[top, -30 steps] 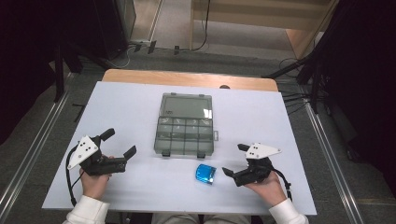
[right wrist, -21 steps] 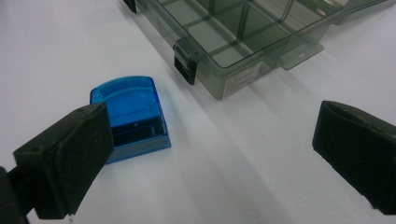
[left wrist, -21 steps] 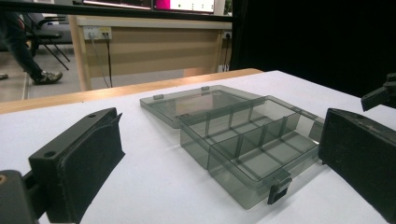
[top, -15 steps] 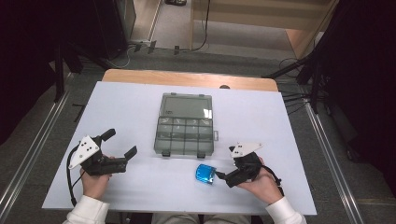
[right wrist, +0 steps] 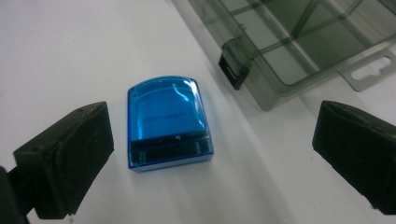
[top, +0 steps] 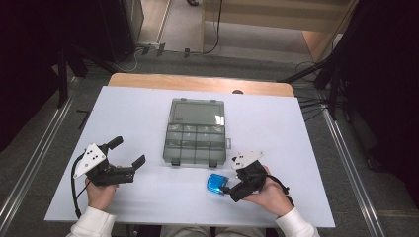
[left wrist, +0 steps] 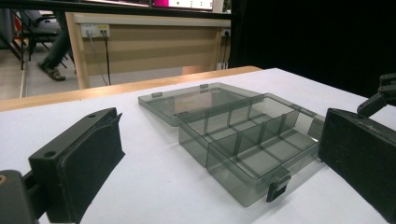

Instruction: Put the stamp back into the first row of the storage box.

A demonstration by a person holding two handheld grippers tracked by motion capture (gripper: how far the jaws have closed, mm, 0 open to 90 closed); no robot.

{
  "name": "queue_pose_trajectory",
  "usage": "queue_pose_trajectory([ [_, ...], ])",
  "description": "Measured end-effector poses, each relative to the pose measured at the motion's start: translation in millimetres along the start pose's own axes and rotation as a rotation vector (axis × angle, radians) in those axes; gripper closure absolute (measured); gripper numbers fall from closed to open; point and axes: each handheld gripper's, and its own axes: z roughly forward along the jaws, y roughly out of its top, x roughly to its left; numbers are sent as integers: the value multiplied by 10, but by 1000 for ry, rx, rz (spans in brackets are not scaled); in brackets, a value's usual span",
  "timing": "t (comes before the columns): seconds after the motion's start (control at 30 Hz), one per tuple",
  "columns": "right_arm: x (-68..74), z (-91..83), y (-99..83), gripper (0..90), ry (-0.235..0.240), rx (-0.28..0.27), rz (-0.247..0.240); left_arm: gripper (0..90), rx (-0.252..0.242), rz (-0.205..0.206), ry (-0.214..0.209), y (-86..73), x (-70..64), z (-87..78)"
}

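A small translucent blue case (top: 216,183) (right wrist: 168,123) lies flat on the white table (top: 148,113), just in front of a smoky clear compartment box (top: 195,131) (left wrist: 243,135) whose lid lies open behind it. My right gripper (top: 228,183) (right wrist: 215,128) is open and points at the blue case, which sits low between the jaws and nearer the left one without touching either. My left gripper (top: 127,152) (left wrist: 224,140) rests open at the front left, aimed at the box, with nothing between its jaws.
The box's latch (right wrist: 233,63) and hang tab (right wrist: 369,70) face the blue case. A wooden strip (top: 197,83) borders the table's far edge. Metal rails (top: 346,148) run along both sides. The right gripper's tip (left wrist: 385,95) shows beyond the box.
My right gripper has moved left across the table up to the blue case, staying open. The left gripper and the box have not moved.
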Motion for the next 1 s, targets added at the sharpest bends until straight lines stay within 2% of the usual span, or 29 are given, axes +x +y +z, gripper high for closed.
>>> queue_pose_trajectory([
  [0.13,54,34,50,0,14,18,-27,0,-1,0,-3,1,-4,-2],
  [0.2,106,82,90,0,26,50,-59,0,-1,0,-3,0,-3,0],
  [0.3,137,123,109,0,35,74,-74,0,-1,0,-3,0,0,-1],
  [0.33,163,165,125,0,34,104,-90,0,-3,0,-4,0,0,-2],
  [0.4,173,185,131,0,32,117,-100,0,-3,-1,-4,1,-1,-3],
  [0.47,207,224,144,52,-1,146,-149,0,-2,0,-5,1,-1,-3],
  [0.53,207,231,145,116,11,157,-146,0,-3,-1,-5,1,-1,-3],
  [0.57,207,231,145,116,11,157,-146,0,-3,-1,-5,1,-1,-3],
  [0.6,191,232,148,163,15,160,-141,0,-3,-1,-5,1,-1,-4],
  [0.73,162,241,147,219,25,166,-121,0,-3,-1,-5,1,-3,-3],
  [0.93,162,319,146,306,37,190,-138,0,-2,0,-5,0,-2,-2],
  [1.0,167,335,146,366,49,189,-139,0,-1,-1,-4,0,-1,-2],
])
